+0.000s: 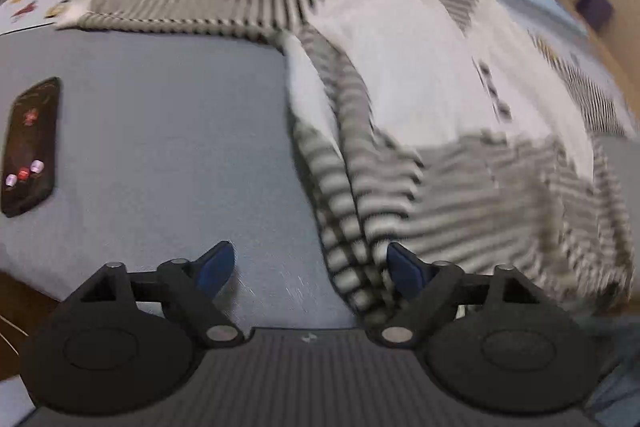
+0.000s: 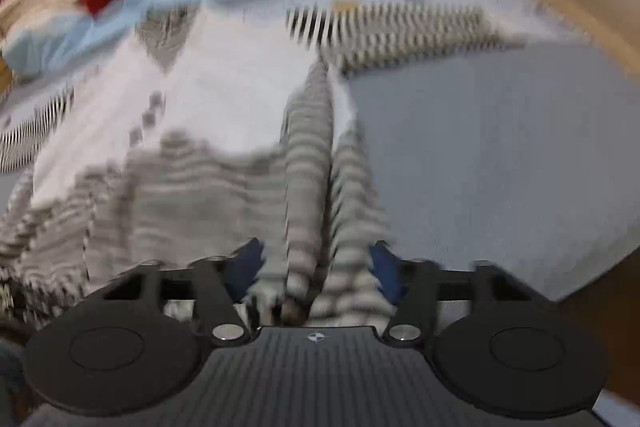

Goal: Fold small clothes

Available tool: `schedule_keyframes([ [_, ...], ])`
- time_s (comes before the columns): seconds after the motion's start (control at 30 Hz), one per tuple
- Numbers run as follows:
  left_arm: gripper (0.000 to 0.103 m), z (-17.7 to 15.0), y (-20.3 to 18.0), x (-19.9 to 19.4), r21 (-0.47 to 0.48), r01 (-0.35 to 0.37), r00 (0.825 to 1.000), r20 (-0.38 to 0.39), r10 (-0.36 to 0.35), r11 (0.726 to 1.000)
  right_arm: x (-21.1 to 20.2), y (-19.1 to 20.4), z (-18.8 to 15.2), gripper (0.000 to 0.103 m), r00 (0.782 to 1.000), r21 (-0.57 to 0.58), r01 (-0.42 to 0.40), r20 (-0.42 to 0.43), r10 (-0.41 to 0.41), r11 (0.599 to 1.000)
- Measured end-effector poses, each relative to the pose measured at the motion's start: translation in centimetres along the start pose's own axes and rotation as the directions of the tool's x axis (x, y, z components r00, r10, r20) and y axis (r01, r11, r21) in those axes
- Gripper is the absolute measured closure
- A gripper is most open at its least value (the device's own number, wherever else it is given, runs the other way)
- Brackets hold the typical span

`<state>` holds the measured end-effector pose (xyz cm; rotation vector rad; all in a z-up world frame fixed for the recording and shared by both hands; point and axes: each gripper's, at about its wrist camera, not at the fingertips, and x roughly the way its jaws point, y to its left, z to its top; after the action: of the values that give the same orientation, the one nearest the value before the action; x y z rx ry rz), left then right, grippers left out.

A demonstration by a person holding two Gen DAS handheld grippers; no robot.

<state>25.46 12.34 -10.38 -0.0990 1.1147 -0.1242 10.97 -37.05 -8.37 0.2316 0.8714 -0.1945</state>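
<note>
Striped garment point(image 1: 352, 187) spread on grey mat point(image 1: 180, 127); left gripper point(image 1: 310, 269) released, right gripper point(image 2: 316, 269) released astride its folds.

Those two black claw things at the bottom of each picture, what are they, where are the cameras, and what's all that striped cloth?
Each picture comes from a camera on a hand-held gripper, looking forward along its two blue-tipped fingers. A person carries one gripper in each hand. The left gripper stands open over the grey surface, beside a striped sleeve of a small white-and-striped garment. The right gripper is open too, with striped sleeve cloth between its fingers but not pinched. A dark phone-like device lies to the left. Both pictures are blurred.
</note>
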Motion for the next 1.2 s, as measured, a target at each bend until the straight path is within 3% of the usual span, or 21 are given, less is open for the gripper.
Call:
schedule_keyframes([
  [0.13,0.000,4.2,1.4,-0.7,-0.111,-0.085,0.988,0.118,0.098,0.990,-1.7,1.1,3.9,0.031,0.989,-0.016,-0.010,0.146,0.012,1.000],
  [0.23,0.000,8.5,2.6,1.1,-0.207,-0.124,0.976,0.153,0.157,0.971,-0.5,2.1,6.9,0.029,0.969,0.081,-0.045,0.247,0.023,0.996],
  [0.3,0.000,11.0,4.1,3.1,-0.279,-0.168,0.964,0.156,0.218,0.945,1.4,2.5,8.7,0.027,0.960,0.211,-0.058,0.281,-0.004,0.976],
  [0.37,0.000,12.9,6.0,5.2,-0.348,-0.208,0.954,0.132,0.268,0.914,3.8,2.6,10.2,0.027,0.958,0.336,-0.111,0.286,0.011,0.935],
  [0.47,0.000,15.2,9.2,8.1,-0.436,-0.205,0.956,0.103,0.275,0.876,7.1,2.8,11.5,0.027,0.954,0.406,-0.166,0.295,0.043,0.899],
  [0.57,0.000,16.5,10.9,9.6,-0.469,-0.206,0.955,0.097,0.282,0.859,9.2,3.2,11.4,0.027,0.951,0.386,-0.134,0.308,0.009,0.913],
  [0.63,0.000,16.9,12.1,10.4,-0.514,-0.192,0.959,0.082,0.270,0.836,10.6,3.8,11.8,0.026,0.967,0.372,-0.080,0.254,-0.019,0.925],
  [0.8,0.000,17.5,15.3,12.8,-0.623,-0.189,0.966,0.022,0.258,0.759,12.5,4.7,12.0,0.026,0.979,0.386,-0.140,0.195,0.067,0.912],
  [0.9,0.000,18.3,17.1,13.4,-0.678,-0.180,0.958,0.044,0.284,0.712,12.8,6.1,11.7,0.026,0.981,0.335,-0.128,0.184,0.068,0.934],
  [1.07,0.001,19.4,19.0,14.0,-0.731,-0.156,0.942,0.091,0.323,0.664,13.4,7.0,11.5,0.026,0.983,0.307,-0.108,0.172,0.056,0.946],
  [1.1,0.009,19.6,19.1,13.9,-0.746,-0.161,0.933,0.099,0.347,0.646,13.6,7.0,11.5,0.026,0.985,0.310,-0.106,0.166,0.056,0.945],
  [1.13,0.041,19.7,19.2,13.7,-0.755,-0.171,0.920,0.109,0.378,0.633,13.7,7.1,11.5,0.026,0.985,0.312,-0.107,0.160,0.059,0.944],
  [1.17,0.063,19.9,19.4,13.4,-0.759,-0.177,0.909,0.118,0.400,0.627,13.9,7.3,11.4,0.026,0.986,0.309,-0.109,0.154,0.064,0.945],
  [1.2,0.099,20.0,19.9,13.5,-0.770,-0.167,0.910,0.120,0.397,0.616,14.0,7.5,11.4,0.026,0.986,0.302,-0.109,0.150,0.066,0.947],
])
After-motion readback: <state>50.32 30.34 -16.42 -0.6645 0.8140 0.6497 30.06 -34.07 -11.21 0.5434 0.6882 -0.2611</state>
